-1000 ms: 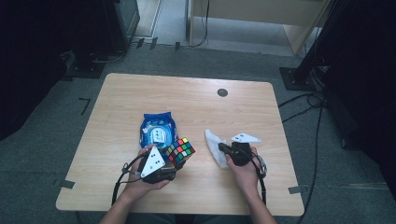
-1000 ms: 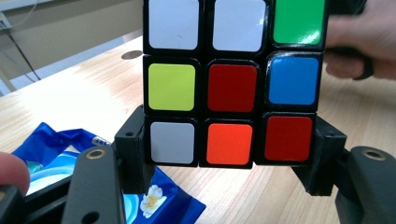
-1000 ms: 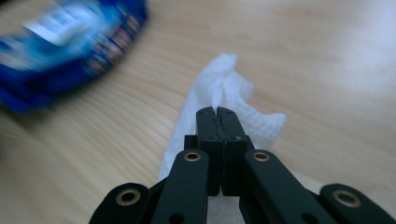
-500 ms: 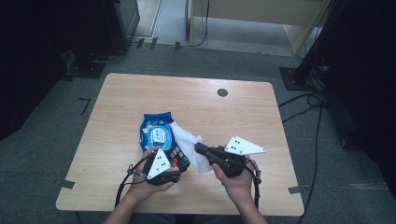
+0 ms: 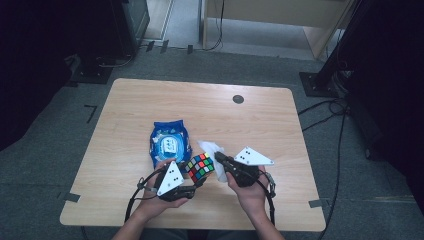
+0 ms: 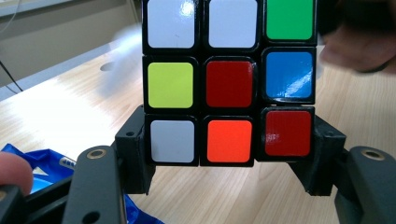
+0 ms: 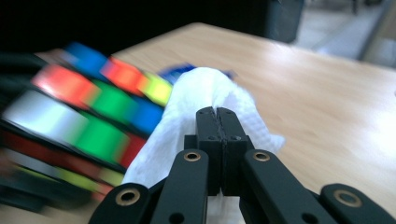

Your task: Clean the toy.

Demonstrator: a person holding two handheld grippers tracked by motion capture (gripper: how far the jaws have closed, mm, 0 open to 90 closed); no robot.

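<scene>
Holding the puzzle cube point(image 5: 200, 167) clear of the table point(image 5: 125, 200), the left gripper point(image 5: 192, 185) grips it by the bottom layer, jaws clamped on opposite sides; in the left gripper view the cube point(image 6: 229, 84) stands square and upright, mixed-colour face toward the camera. Being a cube, it has no long axis. The right gripper point(image 5: 220, 161) has its jaws pinched fully together on a white wipe point(image 5: 212, 149). A second ago this wipe hung well right of the cube; it now touches the cube's right side, as the right gripper view confirms with the wipe point(image 7: 196, 93) against the blurred cube point(image 7: 79, 116). Judgement: wiping of the cube is starting. Beyond the cube, a blue wipes packet point(image 5: 170, 142) lies flat on the table.
</scene>
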